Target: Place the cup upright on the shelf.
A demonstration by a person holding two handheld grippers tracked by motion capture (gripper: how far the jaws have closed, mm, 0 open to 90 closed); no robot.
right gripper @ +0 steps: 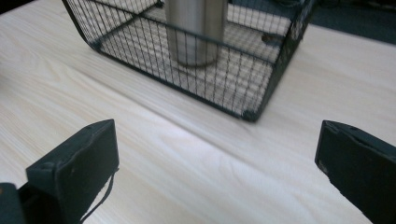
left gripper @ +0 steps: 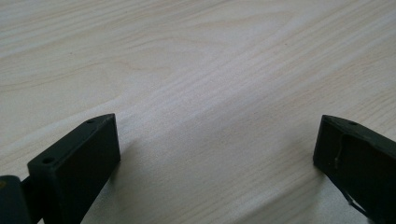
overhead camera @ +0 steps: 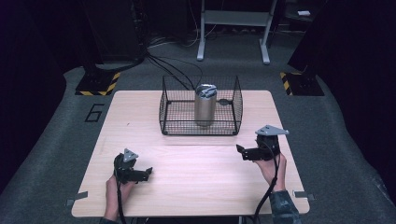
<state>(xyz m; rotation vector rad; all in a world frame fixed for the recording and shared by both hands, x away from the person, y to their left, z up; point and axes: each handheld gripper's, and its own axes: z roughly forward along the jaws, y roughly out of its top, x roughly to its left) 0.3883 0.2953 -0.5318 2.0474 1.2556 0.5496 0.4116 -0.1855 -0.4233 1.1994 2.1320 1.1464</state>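
While a steel tumbler (overhead camera: 205,105) stands upright inside the wire basket (overhead camera: 201,129), I hold my left gripper (overhead camera: 148,171) and right gripper (overhead camera: 239,150) with jaws spread, empty, over the table (overhead camera: 196,177).

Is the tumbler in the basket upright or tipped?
Upright: the tumbler stands on its base inside the basket, lid on top, sides vertical.

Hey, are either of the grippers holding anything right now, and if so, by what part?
Nothing is held. The left gripper and the right gripper both have their jaws wide apart over the bare table.
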